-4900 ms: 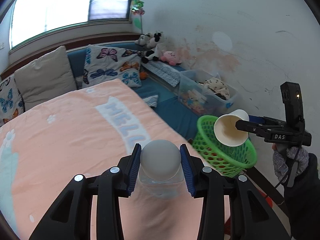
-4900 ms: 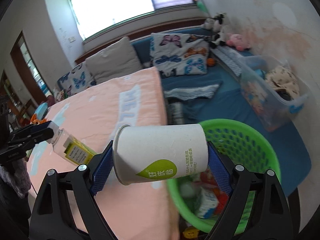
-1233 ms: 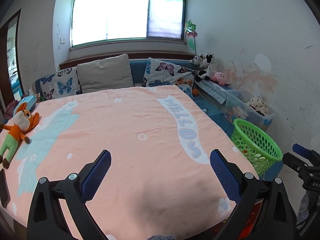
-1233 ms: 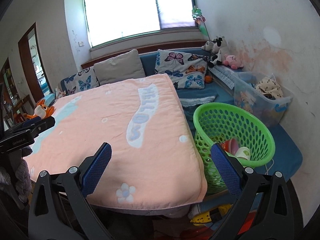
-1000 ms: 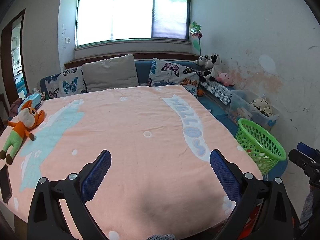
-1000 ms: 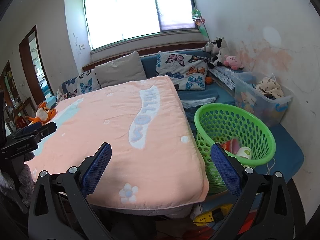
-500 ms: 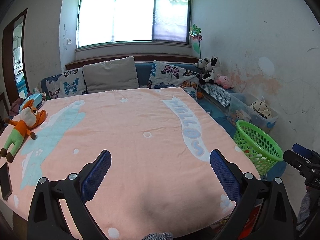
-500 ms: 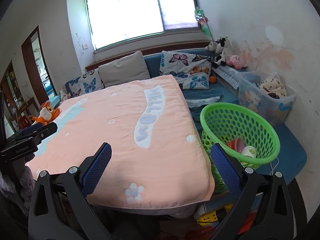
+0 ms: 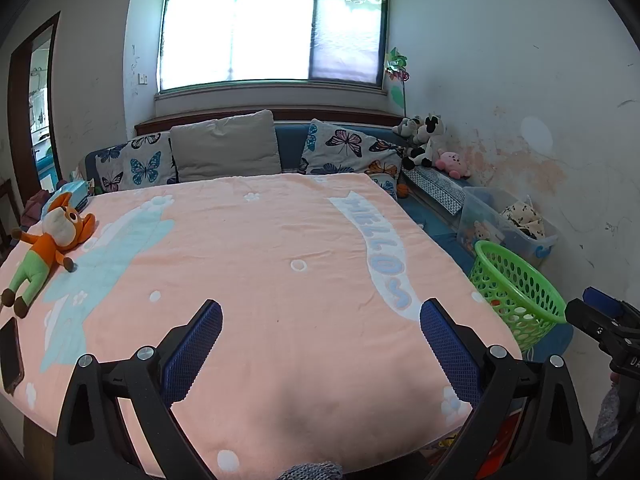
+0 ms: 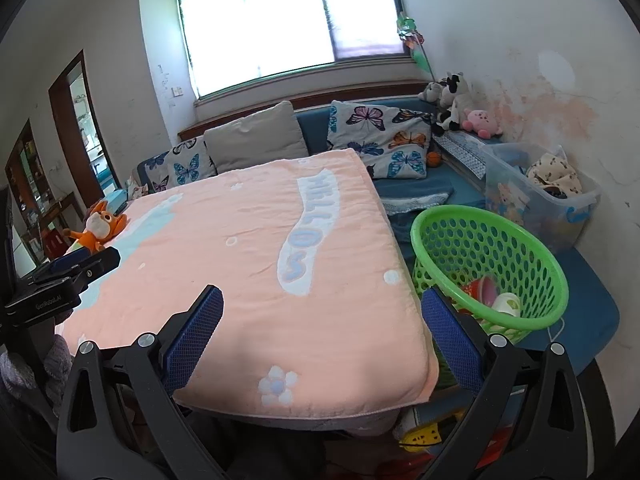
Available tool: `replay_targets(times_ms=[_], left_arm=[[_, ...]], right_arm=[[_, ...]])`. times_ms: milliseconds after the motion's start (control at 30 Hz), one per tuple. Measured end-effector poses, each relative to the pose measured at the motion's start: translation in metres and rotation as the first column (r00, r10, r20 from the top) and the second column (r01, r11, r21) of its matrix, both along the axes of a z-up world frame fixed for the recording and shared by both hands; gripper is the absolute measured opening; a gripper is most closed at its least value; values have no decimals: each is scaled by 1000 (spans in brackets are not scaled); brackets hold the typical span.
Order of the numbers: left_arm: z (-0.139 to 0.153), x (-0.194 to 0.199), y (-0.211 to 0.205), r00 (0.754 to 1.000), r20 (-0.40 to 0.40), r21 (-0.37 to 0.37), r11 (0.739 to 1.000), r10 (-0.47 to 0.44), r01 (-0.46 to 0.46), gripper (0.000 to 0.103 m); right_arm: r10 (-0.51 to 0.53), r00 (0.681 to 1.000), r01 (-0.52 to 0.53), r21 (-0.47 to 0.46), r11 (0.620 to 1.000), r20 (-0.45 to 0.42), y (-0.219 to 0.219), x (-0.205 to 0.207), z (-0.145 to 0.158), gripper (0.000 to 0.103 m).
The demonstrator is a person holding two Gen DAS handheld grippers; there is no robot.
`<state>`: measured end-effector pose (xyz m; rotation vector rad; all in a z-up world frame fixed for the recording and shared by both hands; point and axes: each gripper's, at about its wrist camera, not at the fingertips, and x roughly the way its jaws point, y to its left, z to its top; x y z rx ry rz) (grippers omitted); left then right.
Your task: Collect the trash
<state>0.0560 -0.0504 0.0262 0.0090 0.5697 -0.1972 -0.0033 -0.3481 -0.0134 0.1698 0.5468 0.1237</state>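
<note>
Left gripper (image 9: 320,340) hovers level over near edge of the pink blanket (image 9: 260,260), blue pads (image 9: 192,344) wide apart, nothing between them. Right gripper (image 10: 322,330) same pose at the blanket's right corner, pads spread, empty. Green basket (image 10: 520,236) stands on the floor just beside the bed's right side; inside it a white cup (image 10: 506,303) and red-pink trash. Orange plush (image 9: 48,240) lies at blanket's far left. Versus 4.9 s ago: cup and bottle gone from both grippers, cup now in basket, both grippers pulled back and wide
</note>
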Motion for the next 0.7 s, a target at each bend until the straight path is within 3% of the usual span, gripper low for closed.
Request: replay_targets(times_ms=[700], left_arm=[[0,0,1,1000,-3,-2,1000,-3,3,96]], right_arm=[[18,1000,-18,2,1000,-4,4,3,-1,99]])
